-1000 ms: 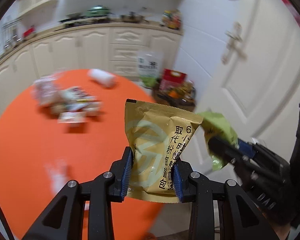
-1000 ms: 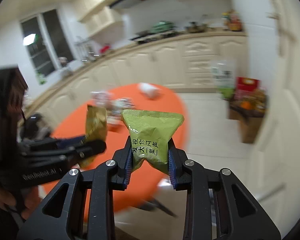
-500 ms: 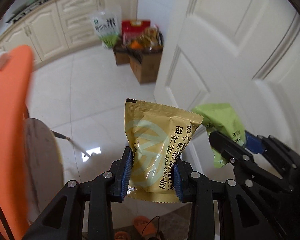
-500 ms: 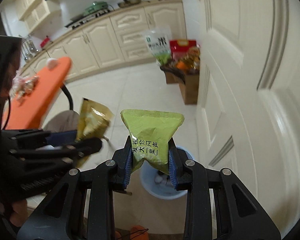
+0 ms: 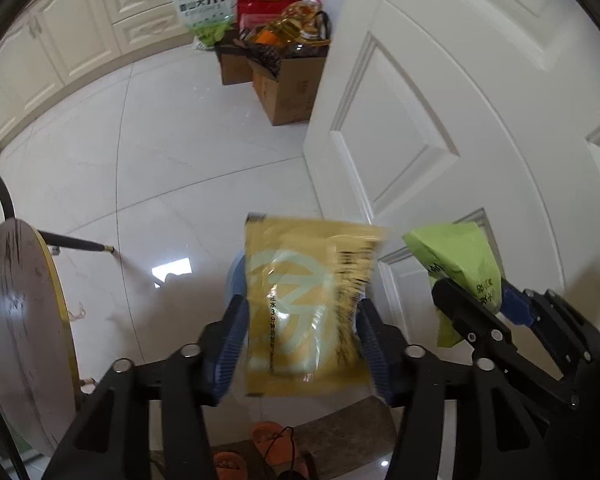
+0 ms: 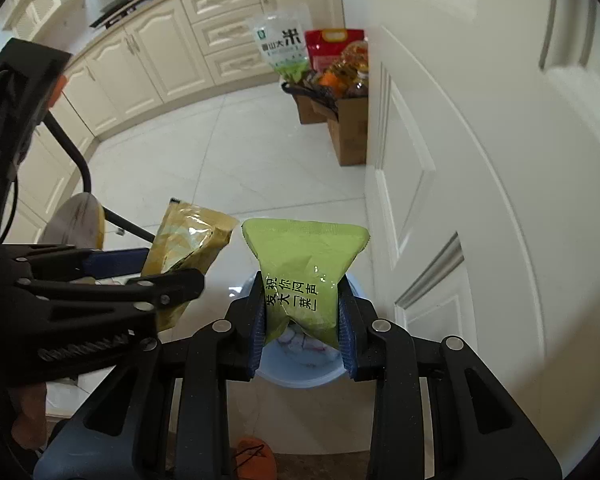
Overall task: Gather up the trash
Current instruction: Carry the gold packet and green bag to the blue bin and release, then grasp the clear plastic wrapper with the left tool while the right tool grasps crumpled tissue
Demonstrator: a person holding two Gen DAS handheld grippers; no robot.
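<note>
Both grippers tilt down over the pale blue bin [image 6: 300,372]: the left gripper [image 5: 300,344], jaws parted, flanks a blurred yellow packet [image 5: 308,300], while the right gripper [image 6: 302,320] pinches a green packet [image 6: 304,268].

Tight on the right, floor open left.
White panelled door [image 6: 480,168] crowds right of pale blue round bin [image 6: 300,376]; brown cardboard boxes [image 5: 288,84] beyond, round wooden stool [image 5: 16,332] left.

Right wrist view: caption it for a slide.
Right gripper holds a green packet above a blue bin.
</note>
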